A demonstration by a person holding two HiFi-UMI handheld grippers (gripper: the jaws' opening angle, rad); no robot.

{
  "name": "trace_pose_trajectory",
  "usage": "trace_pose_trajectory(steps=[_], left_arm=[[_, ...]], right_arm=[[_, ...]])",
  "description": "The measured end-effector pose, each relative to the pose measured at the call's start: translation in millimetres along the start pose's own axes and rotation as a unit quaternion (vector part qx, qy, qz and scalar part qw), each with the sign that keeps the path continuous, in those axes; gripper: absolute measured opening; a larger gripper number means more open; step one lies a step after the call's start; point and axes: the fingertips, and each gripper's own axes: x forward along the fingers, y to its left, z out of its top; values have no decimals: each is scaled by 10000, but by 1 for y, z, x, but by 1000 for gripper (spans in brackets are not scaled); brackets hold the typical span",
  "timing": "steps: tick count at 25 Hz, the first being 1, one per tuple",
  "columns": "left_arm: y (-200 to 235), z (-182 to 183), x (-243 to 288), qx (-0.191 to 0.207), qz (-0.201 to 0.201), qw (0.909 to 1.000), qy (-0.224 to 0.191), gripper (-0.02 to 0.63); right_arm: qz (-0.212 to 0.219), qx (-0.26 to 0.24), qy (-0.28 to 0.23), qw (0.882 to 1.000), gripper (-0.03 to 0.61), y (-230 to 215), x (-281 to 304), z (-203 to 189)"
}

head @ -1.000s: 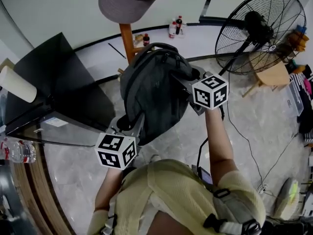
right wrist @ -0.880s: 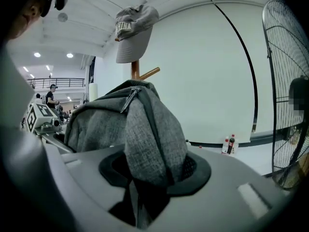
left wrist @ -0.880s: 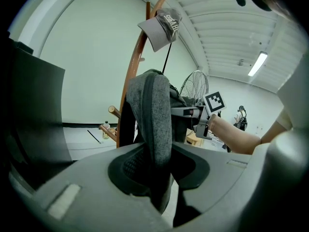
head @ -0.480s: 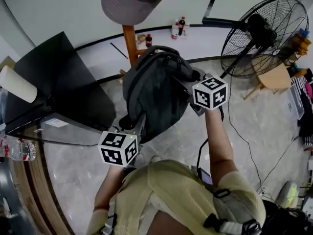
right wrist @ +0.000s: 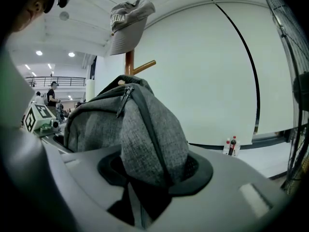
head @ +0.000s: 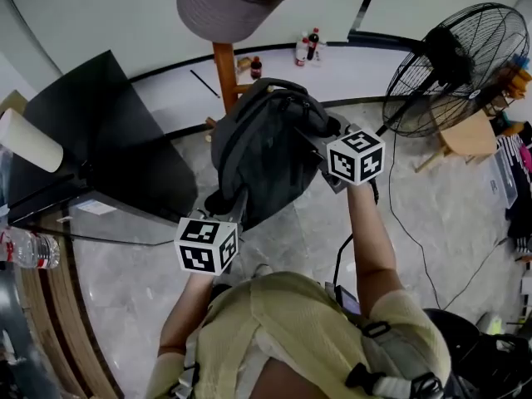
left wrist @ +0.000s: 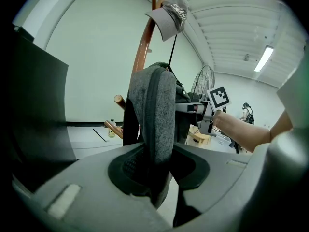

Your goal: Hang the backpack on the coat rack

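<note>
- The cap (head: 237, 7) on top of the rack carries pale block lettering on its front. In your head view the top edge of the picture cuts it off, and you can make out only a few upside-down strokes, no whole word. In both gripper views the same lettering is too small to read.
- The left marker cube (head: 206, 245) and the right marker cube (head: 356, 156) show only black-and-white square code patterns, with no letters or numbers.
- The bottles (head: 307, 46) by the far wall have red labels, but you cannot read a brand on them.
</note>
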Motion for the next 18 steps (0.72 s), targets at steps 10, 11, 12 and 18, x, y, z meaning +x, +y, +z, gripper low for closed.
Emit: trace_pose_trajectory(steps=[10,11,12,18], left_arm=[[14,-7,16,220,283,9994,-21,100],[16,-8,18,252,312,9992,-24,101],[17,-8,19,285,341,9990,-31,103],[26,-9,24,420,477,9979,-146,110]], right_arm=[[-15,-247,-82,9997,215,-11,11,0],[-15,-266,-90,9996,218,-12,12,0],[-12,-280,-103,9996,222,-13,13,0],[-58,-351,-205,9992,250,-19,17,1]])
